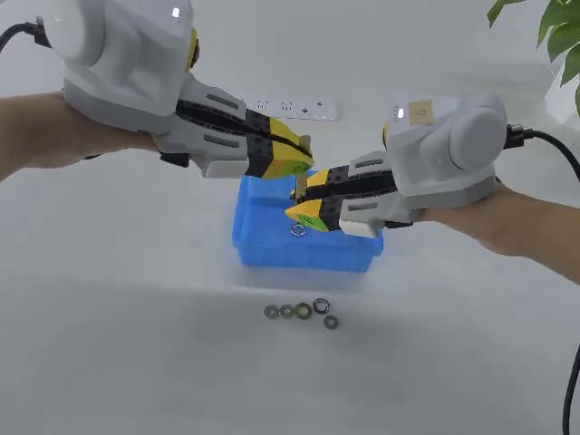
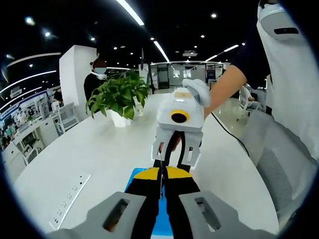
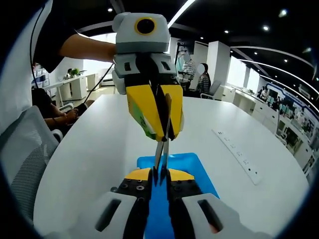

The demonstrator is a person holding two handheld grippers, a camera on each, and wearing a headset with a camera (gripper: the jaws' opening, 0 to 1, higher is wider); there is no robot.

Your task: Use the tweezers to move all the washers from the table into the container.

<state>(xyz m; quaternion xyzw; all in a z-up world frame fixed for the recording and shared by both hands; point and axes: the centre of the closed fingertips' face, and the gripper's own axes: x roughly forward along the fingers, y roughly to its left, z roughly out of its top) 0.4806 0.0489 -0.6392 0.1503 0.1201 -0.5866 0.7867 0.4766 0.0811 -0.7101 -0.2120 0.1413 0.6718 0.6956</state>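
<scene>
Looking down through the head view, I see both grippers meeting tip to tip above an open blue plastic container [image 1: 272, 256] on the white table [image 1: 136, 317]. The left gripper [image 1: 299, 154] comes in from the upper left and the right gripper [image 1: 297, 205] from the right, just below it. Between them stands a pair of thin metal tweezers [image 1: 300, 186], roughly upright over the container.

In the right gripper view, the left gripper [image 3: 166, 134] has its yellow jaws closed on the upper part of the tweezers [image 3: 163, 149]. Their lower end runs down between the right gripper's [image 3: 159, 175] own jaws, which are drawn narrow around it. The left gripper view shows its jaws [image 2: 162, 174] pressed close together too.

A row of small metal washers [image 1: 301, 311] lies on the table just in front of the container, apart from its front wall. Inside the container sits one small ring [image 1: 297, 231], probably a washer, though it is too tiny to be sure. A white power strip [image 1: 294, 109] lies beyond the container, and a leafy green plant [image 1: 553, 36] shows at the far right.
</scene>
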